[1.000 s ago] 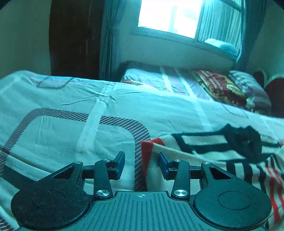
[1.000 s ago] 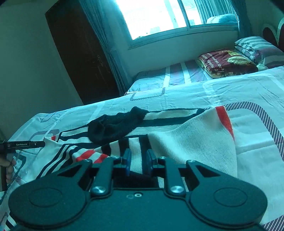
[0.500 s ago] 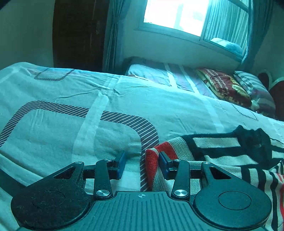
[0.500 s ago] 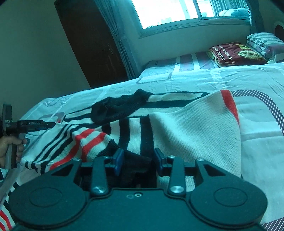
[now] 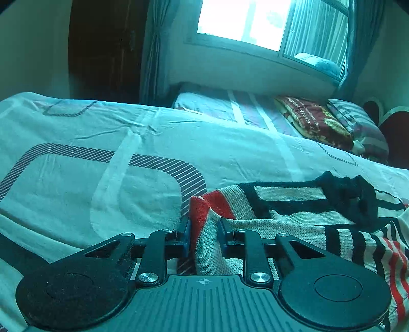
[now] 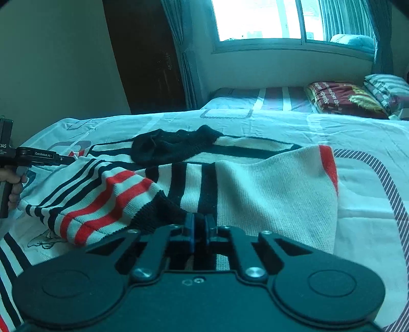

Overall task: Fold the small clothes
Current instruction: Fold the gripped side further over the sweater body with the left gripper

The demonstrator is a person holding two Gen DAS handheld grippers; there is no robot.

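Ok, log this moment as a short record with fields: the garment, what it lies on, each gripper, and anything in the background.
garment: striped knit sweater, cream with black and red bands, partly bunched
surface: bed sheet with a striped loop pattern
left gripper: jaws closing, the sweater's red-trimmed edge between the pads
right gripper: shut on dark knit at the sweater's near edge
background: window, curtains, dark wardrobe, second bed with folded blanket
fold status: not yet folded

Bare bedsheet [image 5: 76,184] left of sweater [image 5: 294,204], pillows [image 6: 352,98] blocking far right edge
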